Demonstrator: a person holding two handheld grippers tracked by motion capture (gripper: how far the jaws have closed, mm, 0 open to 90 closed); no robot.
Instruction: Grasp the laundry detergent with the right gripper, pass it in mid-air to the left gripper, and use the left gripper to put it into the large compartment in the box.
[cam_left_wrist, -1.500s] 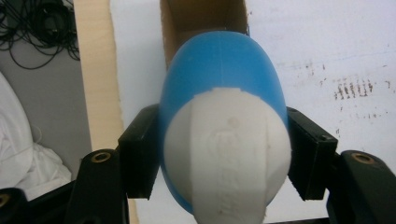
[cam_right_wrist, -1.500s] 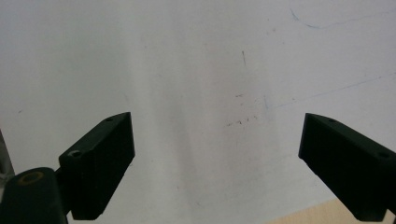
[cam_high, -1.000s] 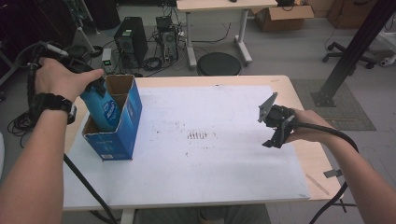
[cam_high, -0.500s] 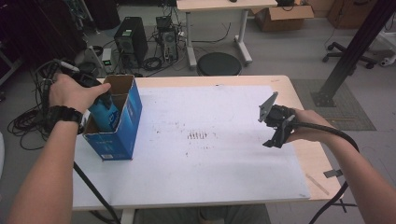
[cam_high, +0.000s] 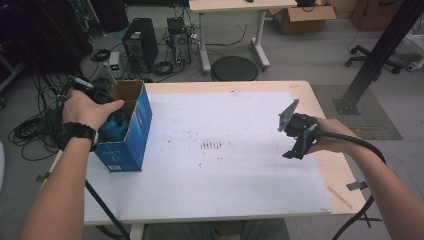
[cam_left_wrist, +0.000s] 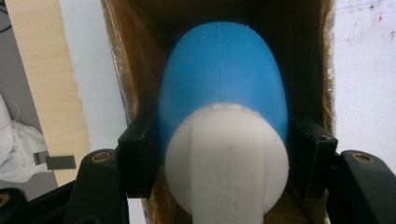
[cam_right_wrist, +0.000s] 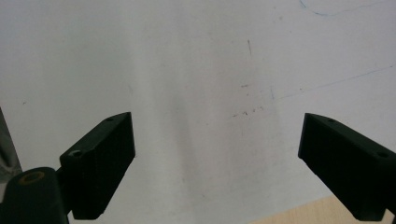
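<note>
White-topped table (cam_high: 240, 190) — left gripper (cam_left_wrist: 223, 154) clamping blue bottle (cam_left_wrist: 223, 84) inside box (cam_high: 134, 131); right gripper (cam_right_wrist: 217, 161) agape, idle. Probably release next.

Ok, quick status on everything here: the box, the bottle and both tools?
Box: upright at the table's left edge, top open.
Bottle: blue, white cap, gripped, inside the box.
Left tool: shut on the bottle.
Right tool: open, holding nothing, over the white mat.

We identify a lab or workshop: computer towers (cam_high: 139, 44) and tangled cables (cam_high: 30, 131) on the floor, cardboard box (cam_high: 303, 16), office chair (cam_high: 371, 54).
</note>
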